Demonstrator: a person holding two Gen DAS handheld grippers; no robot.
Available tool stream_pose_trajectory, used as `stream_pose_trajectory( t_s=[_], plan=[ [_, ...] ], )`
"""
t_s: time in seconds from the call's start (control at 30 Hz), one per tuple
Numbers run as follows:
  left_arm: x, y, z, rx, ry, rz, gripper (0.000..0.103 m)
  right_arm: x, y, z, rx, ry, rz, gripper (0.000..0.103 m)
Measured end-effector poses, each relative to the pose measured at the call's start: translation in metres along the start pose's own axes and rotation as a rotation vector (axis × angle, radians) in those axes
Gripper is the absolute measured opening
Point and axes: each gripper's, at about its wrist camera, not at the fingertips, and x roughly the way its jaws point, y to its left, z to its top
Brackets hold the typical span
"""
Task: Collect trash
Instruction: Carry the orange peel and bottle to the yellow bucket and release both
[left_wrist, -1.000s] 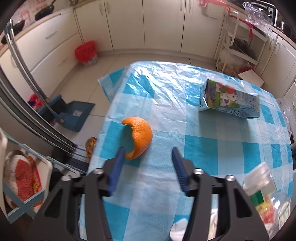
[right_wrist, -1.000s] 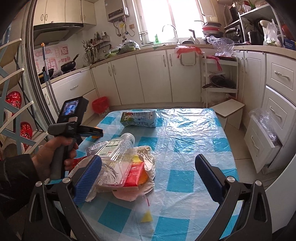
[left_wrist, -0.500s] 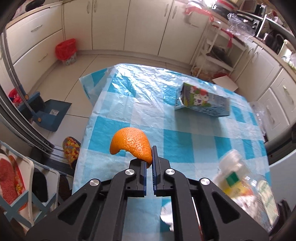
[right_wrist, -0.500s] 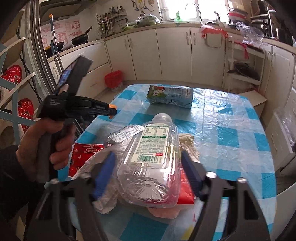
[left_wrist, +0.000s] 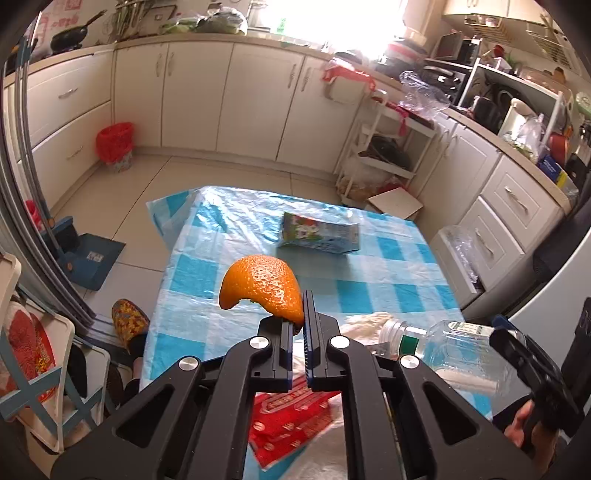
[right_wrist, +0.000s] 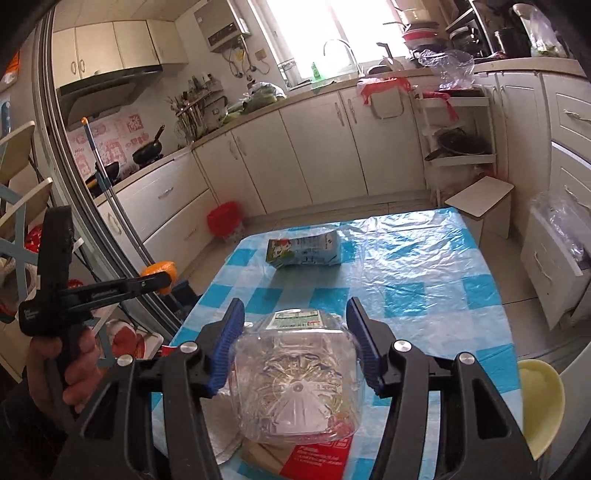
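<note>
Left gripper (left_wrist: 299, 325) first: fingers pressed together, pinching the rim of the orange peel (left_wrist: 260, 286), which curls up and to the left of the tips, clear of the table. The right wrist view alone shows this gripper from the side, the hand (right_wrist: 70, 365) wrapped around its handle and the peel (right_wrist: 162, 271) poking out at the tip.

Right gripper (right_wrist: 295, 345): its jaws have just been closing, and both blue pads are against the sides of the clear plastic bottle (right_wrist: 295, 384), base toward the camera. The left view alone shows the bottle's neck and green-banded label (left_wrist: 439, 345), to the right of the left fingers.

Beyond both pairs of fingers a milk carton (right_wrist: 304, 251) lies flat on the blue-checked tablecloth (right_wrist: 424, 280). Below the bottle, a red wrapper (left_wrist: 291, 417). Past the table, white cabinets (left_wrist: 229, 96) and a red bin (left_wrist: 114, 146).
</note>
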Motion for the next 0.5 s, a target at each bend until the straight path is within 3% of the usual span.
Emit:
stream_pose_trajectory(
  t_s=[0.23,0.5],
  plan=[
    [-0.016,-0.031,-0.011,0.040,-0.005,-0.032,0.004,-0.024,-0.035,0.014,0.075,-0.063,-0.028,0.056],
    [-0.009,-0.052,-0.021,0.065,0.022,-0.051,0.004,-0.031,-0.059,0.029,0.121,-0.096,-0.029,0.056]
  ],
)
